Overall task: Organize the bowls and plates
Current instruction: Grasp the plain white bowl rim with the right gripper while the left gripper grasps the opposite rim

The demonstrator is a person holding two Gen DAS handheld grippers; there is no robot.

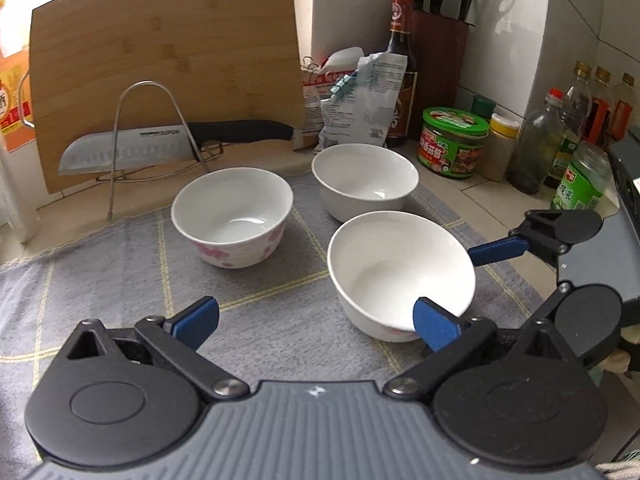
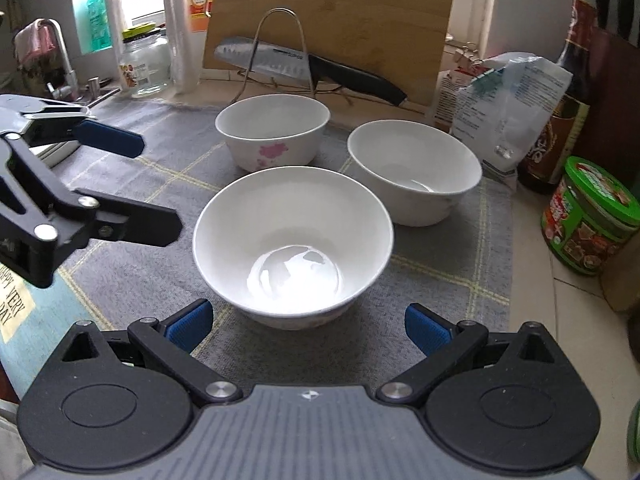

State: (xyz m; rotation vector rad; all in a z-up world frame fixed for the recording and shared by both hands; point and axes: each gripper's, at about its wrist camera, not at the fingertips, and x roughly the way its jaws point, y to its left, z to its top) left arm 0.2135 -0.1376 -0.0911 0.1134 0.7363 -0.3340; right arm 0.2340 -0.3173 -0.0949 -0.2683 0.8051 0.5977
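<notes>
Three white bowls stand on a grey checked mat (image 1: pixel 120 264). The nearest bowl (image 2: pixel 292 240) lies just ahead of my right gripper (image 2: pixel 308 326), which is open with blue pads level with the bowl's two sides and nothing held. Behind it are a bowl with pink flowers (image 2: pixel 272 132) and a plain bowl (image 2: pixel 416 172). My left gripper (image 1: pixel 316 324) is open and empty over the mat. The nearest bowl (image 1: pixel 400 272) is to its front right, the flowered bowl (image 1: pixel 232 216) and the plain bowl (image 1: pixel 364 180) beyond. The left gripper (image 2: pixel 160 186) shows left of the bowls, and the right gripper (image 1: pixel 500 276) shows beside the nearest bowl.
A knife (image 1: pixel 160 140) rests on a wire rack (image 1: pixel 120 128) against a bamboo cutting board (image 1: pixel 160 40). Paper bags (image 1: pixel 360 96), a dark sauce bottle (image 1: pixel 400 60), a green-lidded jar (image 1: pixel 452 140), several bottles and a knife block crowd the back right. A tap (image 2: pixel 60 52) and a glass jar (image 2: pixel 144 64) stand at the left.
</notes>
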